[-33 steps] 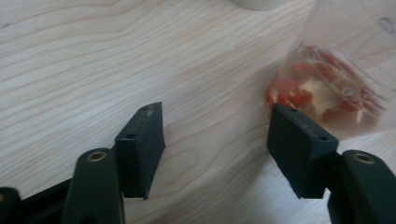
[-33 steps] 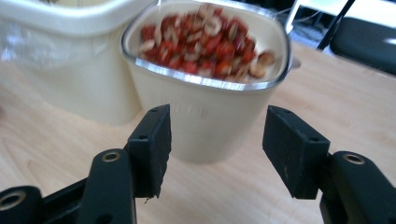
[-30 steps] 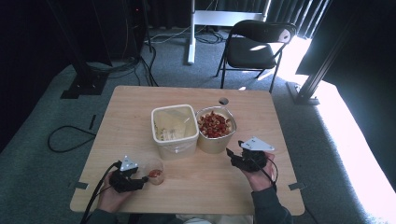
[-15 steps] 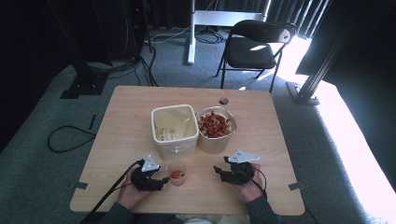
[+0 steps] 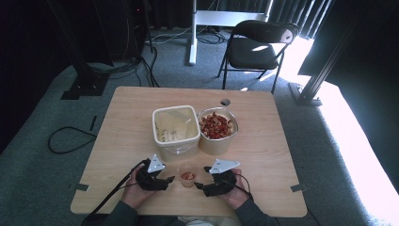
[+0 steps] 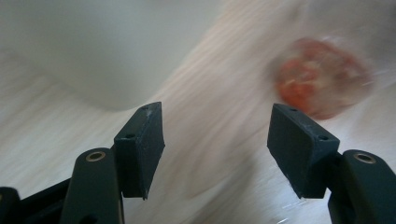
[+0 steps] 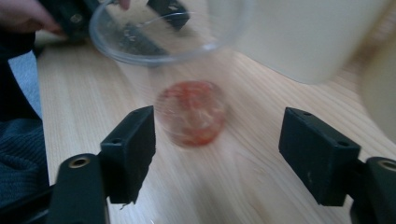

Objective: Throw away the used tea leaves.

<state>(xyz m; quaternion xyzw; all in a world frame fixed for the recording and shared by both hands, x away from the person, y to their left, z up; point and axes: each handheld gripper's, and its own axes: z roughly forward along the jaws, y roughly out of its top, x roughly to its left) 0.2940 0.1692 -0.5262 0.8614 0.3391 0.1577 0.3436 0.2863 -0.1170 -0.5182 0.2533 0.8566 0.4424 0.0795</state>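
A small clear cup (image 5: 188, 177) with red pieces in its bottom stands near the table's front edge, between my two grippers. My left gripper (image 5: 170, 179) lies just left of it, pointing right. In the left gripper view its jaws (image 6: 217, 140) stand apart with bare wood between them, and the blurred cup (image 6: 322, 79) sits beyond the right jaw. My right gripper (image 5: 202, 177) lies just right of the cup, pointing left. Its jaws (image 7: 217, 149) have just been opening; they stand wide, and the cup (image 7: 191, 112) is ahead of them, untouched.
A white tub (image 5: 175, 129) of pale food and a round bowl (image 5: 217, 129) of red pieces stand side by side at the middle of the wooden table (image 5: 282, 141), just behind the cup. A black chair (image 5: 259, 47) stands beyond the far edge.
Both hands have moved inward to the front middle of the table. The cup travelled right along with the left gripper. The right gripper came down and left, and its jaws widened.
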